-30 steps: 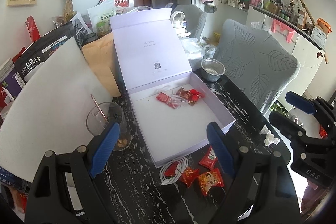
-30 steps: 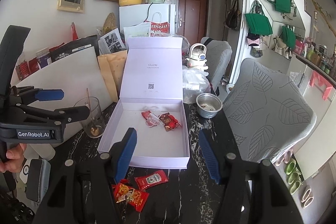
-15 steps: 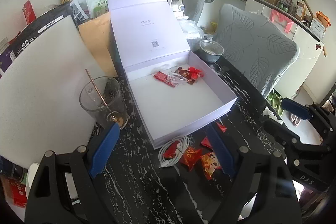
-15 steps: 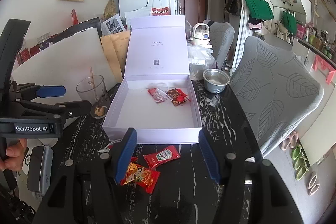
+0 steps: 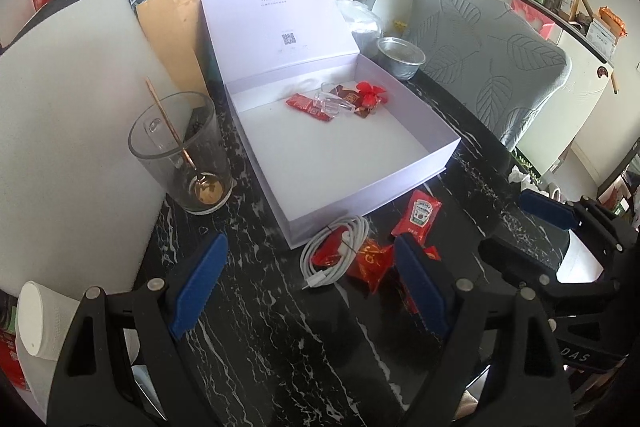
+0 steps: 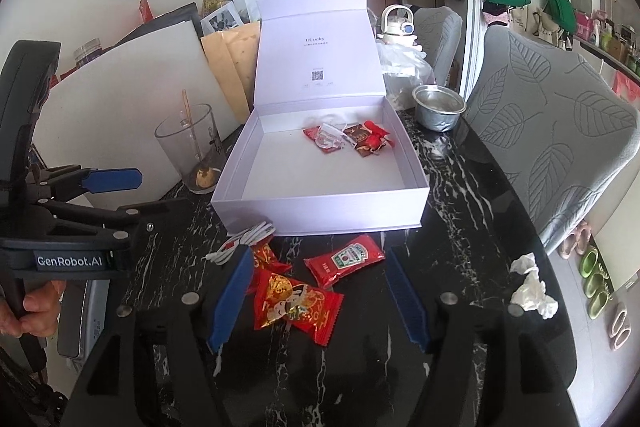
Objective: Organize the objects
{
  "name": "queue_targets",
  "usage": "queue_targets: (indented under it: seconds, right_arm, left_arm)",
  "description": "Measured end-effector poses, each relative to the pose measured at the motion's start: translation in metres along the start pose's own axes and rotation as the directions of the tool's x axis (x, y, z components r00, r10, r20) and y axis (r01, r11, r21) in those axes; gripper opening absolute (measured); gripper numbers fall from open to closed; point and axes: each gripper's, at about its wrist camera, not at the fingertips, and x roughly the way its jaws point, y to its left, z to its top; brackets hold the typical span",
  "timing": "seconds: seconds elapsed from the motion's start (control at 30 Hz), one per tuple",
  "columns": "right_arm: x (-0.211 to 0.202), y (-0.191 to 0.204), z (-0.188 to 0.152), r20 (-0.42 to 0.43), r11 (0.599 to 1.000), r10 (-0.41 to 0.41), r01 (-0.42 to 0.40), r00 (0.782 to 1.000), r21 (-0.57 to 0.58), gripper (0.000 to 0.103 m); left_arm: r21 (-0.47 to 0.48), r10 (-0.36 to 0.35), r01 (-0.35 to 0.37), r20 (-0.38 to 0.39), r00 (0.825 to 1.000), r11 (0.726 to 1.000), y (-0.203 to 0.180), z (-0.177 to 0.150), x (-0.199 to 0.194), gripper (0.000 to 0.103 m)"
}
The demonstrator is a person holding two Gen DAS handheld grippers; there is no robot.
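An open pale lilac box (image 5: 372, 193) with its lid upright stands on the black marble table and holds several snack packets (image 5: 336, 101) at its back. In front of it lie a coiled white cable (image 5: 340, 247), a ketchup sachet (image 5: 418, 213) and red snack packets (image 5: 370, 263). My left gripper (image 5: 310, 243) hangs open over the cable, gripping nothing. My right gripper (image 6: 320, 254) hovers over the red snack packet (image 6: 298, 301) and the ketchup sachet (image 6: 344, 259). Its jaws are opening and its pads touch neither. Each gripper also shows in the other's view: the right gripper (image 5: 504, 223) and the left gripper (image 6: 160, 191).
A glass with a spoon (image 5: 184, 155) stands left of the box, in front of a leaning white board (image 5: 60, 107). A metal bowl (image 5: 400, 57) sits at the back right. Crumpled tissue (image 6: 532, 287) lies near the table's right edge, with a grey chair (image 6: 560, 147) beyond.
Both grippers have come down toward the table, so the cable and packets in front of the box look larger. The right jaws stand wider apart than before.
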Motion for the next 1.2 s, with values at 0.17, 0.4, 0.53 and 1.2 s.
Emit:
queue_targets:
  seconds: [0.17, 0.4, 0.53, 1.2]
  right_arm:
    - [0.015, 0.003, -0.01, -0.029, 1.0, 0.024, -0.024, 0.999, 0.01, 0.074]
    - [0.033, 0.001, -0.028, -0.054, 0.999, 0.025, -0.023, 0.998, 0.049, 0.081]
    - [0.044, -0.004, -0.039, -0.072, 0.996, 0.024, -0.017, 0.997, 0.093, 0.081]
    - [0.078, -0.012, -0.051, -0.122, 0.982, 0.094, -0.072, 0.988, 0.173, 0.082]
  left_arm:
    - [-0.005, -0.011, 0.01, -0.016, 1.0, 1.0, 0.004, -0.011, 0.011, 0.085]
    - [-0.027, -0.042, 0.041, -0.01, 0.999, 0.999, 0.011, -0.022, 0.022, 0.085]
    - [-0.043, -0.057, 0.056, -0.023, 0.998, 0.998, 0.015, -0.029, 0.034, 0.085]
    - [-0.047, -0.093, 0.093, -0.001, 0.996, 0.995, 0.015, -0.032, 0.055, 0.085]
